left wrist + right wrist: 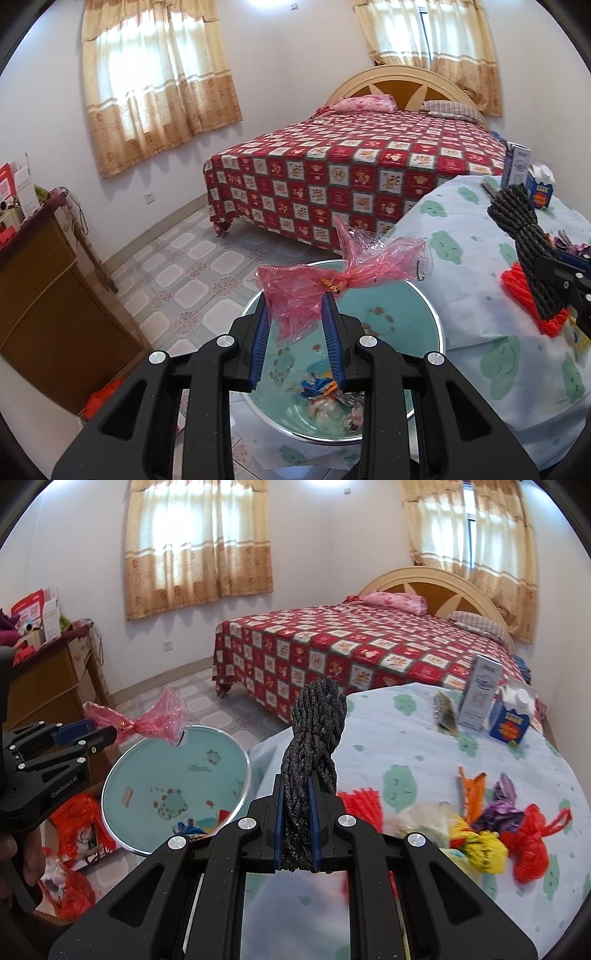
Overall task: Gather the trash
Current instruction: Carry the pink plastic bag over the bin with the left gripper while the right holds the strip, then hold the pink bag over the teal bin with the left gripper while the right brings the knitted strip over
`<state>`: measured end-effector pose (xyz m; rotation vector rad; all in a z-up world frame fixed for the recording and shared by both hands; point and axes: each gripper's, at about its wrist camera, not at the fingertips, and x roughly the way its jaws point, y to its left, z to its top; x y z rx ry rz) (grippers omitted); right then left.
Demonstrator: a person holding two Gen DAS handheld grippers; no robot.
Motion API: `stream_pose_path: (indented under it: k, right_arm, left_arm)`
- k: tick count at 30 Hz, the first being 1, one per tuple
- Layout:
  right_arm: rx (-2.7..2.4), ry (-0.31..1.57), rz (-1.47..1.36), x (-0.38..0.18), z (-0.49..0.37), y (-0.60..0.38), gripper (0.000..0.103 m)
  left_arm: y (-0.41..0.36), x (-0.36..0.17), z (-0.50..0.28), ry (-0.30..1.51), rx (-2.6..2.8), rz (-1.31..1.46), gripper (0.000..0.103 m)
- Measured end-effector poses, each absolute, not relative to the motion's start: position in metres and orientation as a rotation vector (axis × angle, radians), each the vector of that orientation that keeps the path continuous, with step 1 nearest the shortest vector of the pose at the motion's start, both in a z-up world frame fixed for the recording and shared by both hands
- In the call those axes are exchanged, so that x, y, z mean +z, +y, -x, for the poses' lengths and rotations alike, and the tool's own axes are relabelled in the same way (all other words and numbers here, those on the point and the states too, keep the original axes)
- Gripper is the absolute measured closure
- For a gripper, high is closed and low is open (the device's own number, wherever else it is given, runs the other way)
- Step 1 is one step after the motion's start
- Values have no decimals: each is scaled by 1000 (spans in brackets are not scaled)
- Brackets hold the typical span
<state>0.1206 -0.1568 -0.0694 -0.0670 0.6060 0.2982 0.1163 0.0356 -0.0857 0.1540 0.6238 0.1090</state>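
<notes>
My left gripper [295, 299] holds a crumpled pink plastic bag [332, 280] above a teal basin [424, 314] with several wrappers [325, 398] at its bottom; its jaws stand fairly wide with the bag between the tips. The bag [147, 716] and left gripper [107, 734] also show in the right wrist view over the basin [184, 760]. My right gripper [297, 779] is shut on a twisted black rope bundle [314, 738], held upright over the table; it also shows in the left wrist view [524, 236].
The table wears a pale blue cloth with green clouds [406, 746]. On it lie red [532, 838], yellow [480, 849] and purple [502, 805] trash pieces, a red mesh [362, 801], a grey box [480, 694] and a blue carton [511, 720]. A bed [351, 653] stands behind, a wooden cabinet [44, 295] at left.
</notes>
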Motion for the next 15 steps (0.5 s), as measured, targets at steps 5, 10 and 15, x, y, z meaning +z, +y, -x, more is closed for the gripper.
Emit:
stream_pose_path:
  k: [5,10,15]
  right_arm:
    - [326,616,85,-72,-128,-141,91]
    - [350,623,111,-75,-134,-127,91]
    - [371,633,126,-77,-139,-115,91]
  left_arm:
    - [47,-87,-115,626,140,-156,75]
    - [57,-88,-114,623,174,-161,75]
    - [64,-89,-113,621,201,-164,75]
